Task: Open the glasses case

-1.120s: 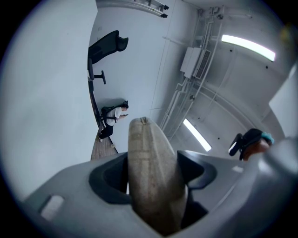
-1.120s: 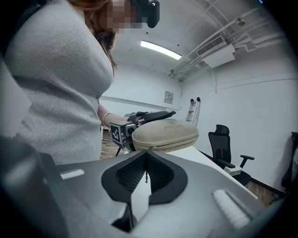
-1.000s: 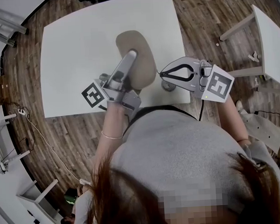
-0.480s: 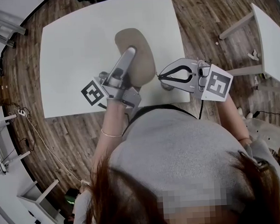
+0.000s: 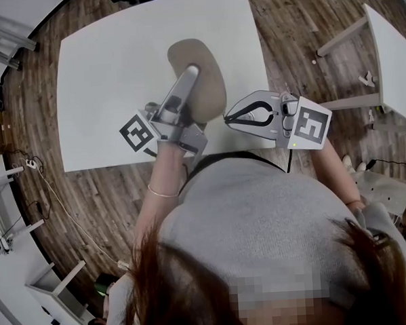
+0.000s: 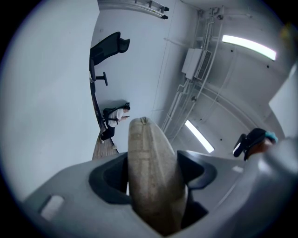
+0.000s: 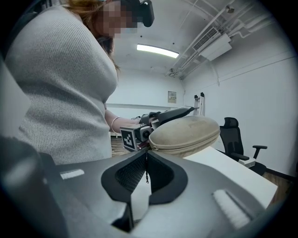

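1. The left gripper (image 5: 191, 73) hangs over the near half of the white table (image 5: 110, 82). Its jaws are clamped across the thickness of the tan glasses case (image 5: 210, 83), and one jaw lies along the upper shell. Over the past second it has kept its place and its grip.

2. The glasses case sits over the table's near edge, toward the right side, with its long axis running away from the person. Whether it touches the table I cannot tell. It has crept only slightly toward the table's far side. In the right gripper view the zip seam (image 7: 179, 144) looks closed along the side that shows, so the case is not yet open.

3. The right gripper (image 5: 226, 118) is at the table's near edge, right of the case's near end. Its jaws are pressed together on a thin dark cord (image 7: 146, 172) that runs up to that end, probably the zip pull. Over the last second it has slid a little leftward along the table's edge and toward the person, and has rolled slightly, with the jaws staying together.

4. I judge that the pull on the zip has only just begun. The next move calls for a steady draw round the seam while the left gripper braces the case. The thin cord could slip out of the jaws.
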The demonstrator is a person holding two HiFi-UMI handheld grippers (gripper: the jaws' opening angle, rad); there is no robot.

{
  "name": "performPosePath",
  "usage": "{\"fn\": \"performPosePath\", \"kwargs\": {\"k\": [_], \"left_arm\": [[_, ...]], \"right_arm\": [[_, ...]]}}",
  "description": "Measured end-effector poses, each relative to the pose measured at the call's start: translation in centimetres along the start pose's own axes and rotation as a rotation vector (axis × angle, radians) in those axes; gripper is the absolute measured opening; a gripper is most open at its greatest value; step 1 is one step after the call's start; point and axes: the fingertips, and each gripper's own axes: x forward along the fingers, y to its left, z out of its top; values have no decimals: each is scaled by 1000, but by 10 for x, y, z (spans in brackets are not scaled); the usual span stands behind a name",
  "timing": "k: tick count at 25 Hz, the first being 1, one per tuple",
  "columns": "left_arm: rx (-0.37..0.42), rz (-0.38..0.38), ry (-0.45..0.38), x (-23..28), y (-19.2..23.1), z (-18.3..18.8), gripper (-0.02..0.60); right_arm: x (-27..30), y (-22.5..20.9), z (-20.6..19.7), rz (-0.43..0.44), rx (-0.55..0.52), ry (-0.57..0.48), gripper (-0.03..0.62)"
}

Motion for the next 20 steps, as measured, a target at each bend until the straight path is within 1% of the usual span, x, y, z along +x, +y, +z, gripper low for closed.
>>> {"fn": "performPosePath", "kwargs": {"k": [6, 15, 20], "left_arm": [[3, 13, -3, -1, 3, 1, 310], [-13, 21, -16, -1, 7, 1, 310], [-10, 30, -27, -1, 11, 2, 310]], "right_arm": [[9, 5, -1, 15, -1, -10, 11], [19, 8, 1, 21, 20, -25, 12], [24, 8, -3, 28, -2, -10, 12]]}}
